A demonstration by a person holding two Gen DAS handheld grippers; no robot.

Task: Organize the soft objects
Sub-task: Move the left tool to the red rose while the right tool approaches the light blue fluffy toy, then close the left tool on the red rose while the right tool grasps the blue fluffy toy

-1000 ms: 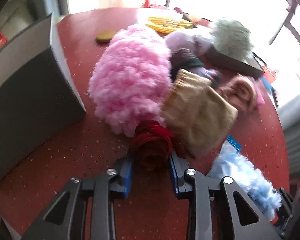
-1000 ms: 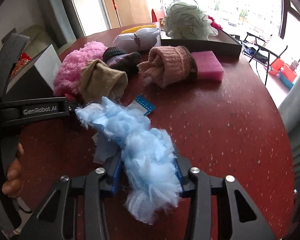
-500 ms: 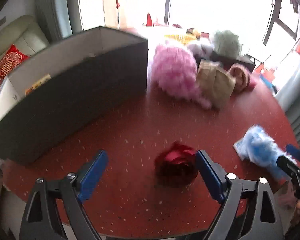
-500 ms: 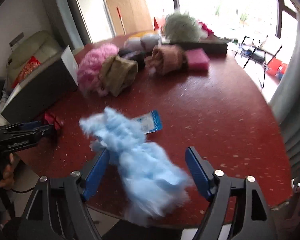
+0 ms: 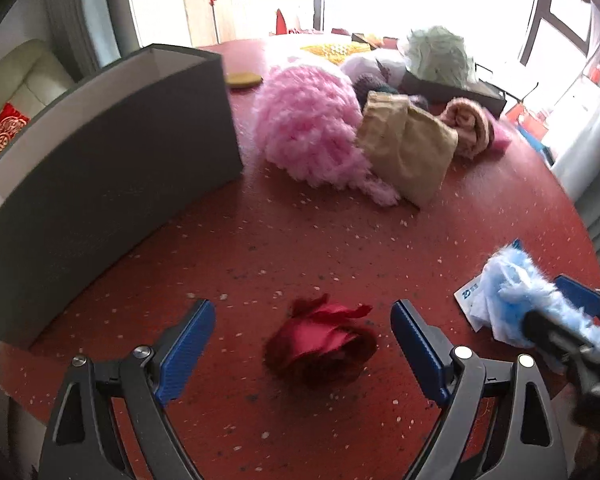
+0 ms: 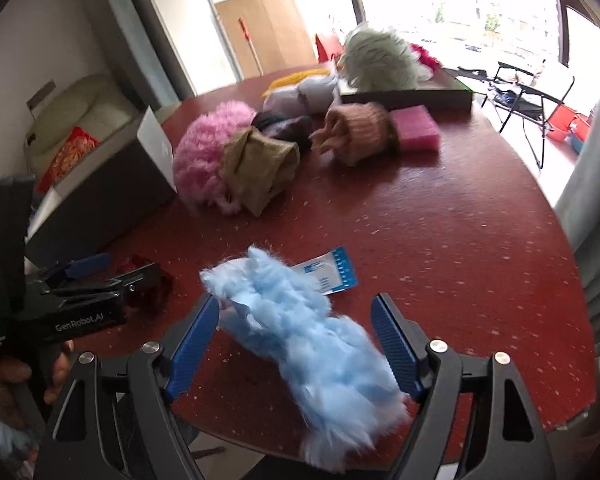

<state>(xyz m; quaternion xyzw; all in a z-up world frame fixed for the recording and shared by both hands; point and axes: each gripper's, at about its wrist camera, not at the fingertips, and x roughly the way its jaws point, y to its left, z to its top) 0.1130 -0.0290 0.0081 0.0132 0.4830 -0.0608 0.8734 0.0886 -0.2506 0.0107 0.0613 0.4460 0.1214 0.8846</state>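
A crumpled dark red cloth [image 5: 320,344] lies on the red speckled table [image 5: 300,240] between the blue pads of my left gripper [image 5: 300,312]. The jaws stand wide open and neither pad touches the cloth. A fluffy light blue piece [image 6: 312,344] lies near the table's front edge between the fingers of my right gripper [image 6: 296,302], which is open too; only loose fluff brushes the right pad [image 6: 396,348]. The right wrist view shows the left gripper [image 6: 100,268] over the red cloth [image 6: 140,264].
A tall grey box [image 5: 100,152] stands at the left. Behind are a pink fluffy ball [image 5: 312,120], a tan pouch [image 5: 408,144], a peach knitted roll [image 6: 360,132], a pink sponge [image 6: 416,128] and a dark tray [image 6: 420,98] with pale green fluff [image 6: 380,64]. A blue-and-white card [image 6: 332,276] lies by the blue piece.
Both grippers opened and let go: the red cloth and the blue fluffy piece now lie on the table. Both hands drew back from the pile toward the near edge.
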